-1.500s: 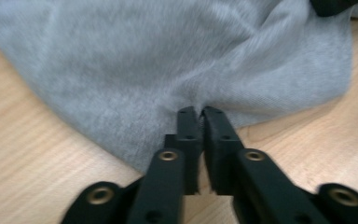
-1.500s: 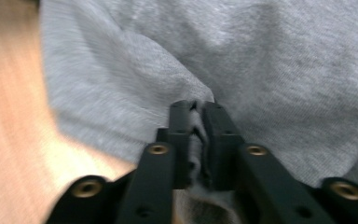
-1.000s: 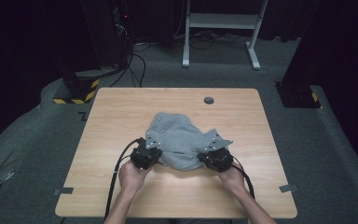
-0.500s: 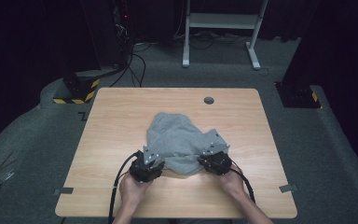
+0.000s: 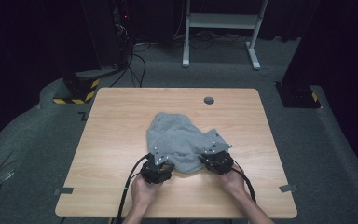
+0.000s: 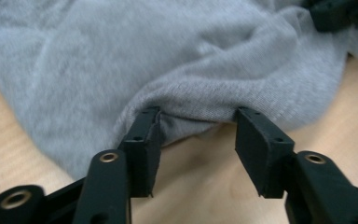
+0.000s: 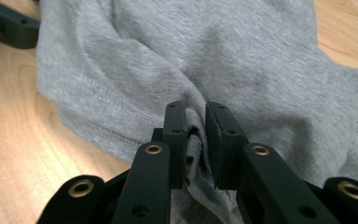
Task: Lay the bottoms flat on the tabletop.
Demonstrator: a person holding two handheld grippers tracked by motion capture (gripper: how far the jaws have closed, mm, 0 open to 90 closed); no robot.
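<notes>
- On the table [image 5: 107,140], near its front edge, lies the grey shirt [image 5: 177,137], crumpled, with both grippers at its near hem.
- Over the last second both hands have drawn back toward the person, and the shirt's near edge has come with them; the cloth now sits a little closer to the front and looks slightly more spread.
- My guess is that the shirt is being pulled flat, perhaps for folding, and that the job is at an early stage.
- Right gripper [image 7: 196,116]: jaws pinched together on a fold of the shirt, cloth bunched between them.
- Left gripper [image 6: 198,126]: jaws spread apart, their tips touching the hem, fabric draped across the gap but not clamped.
- So only one side is truly held; a further pull could skew the shirt unless the left closes first.
- Both hands rest low on the table, forearms coming in from the front, left hand [image 5: 142,190] and right hand [image 5: 233,179] well apart, grippers pointing away from the person.
</notes>
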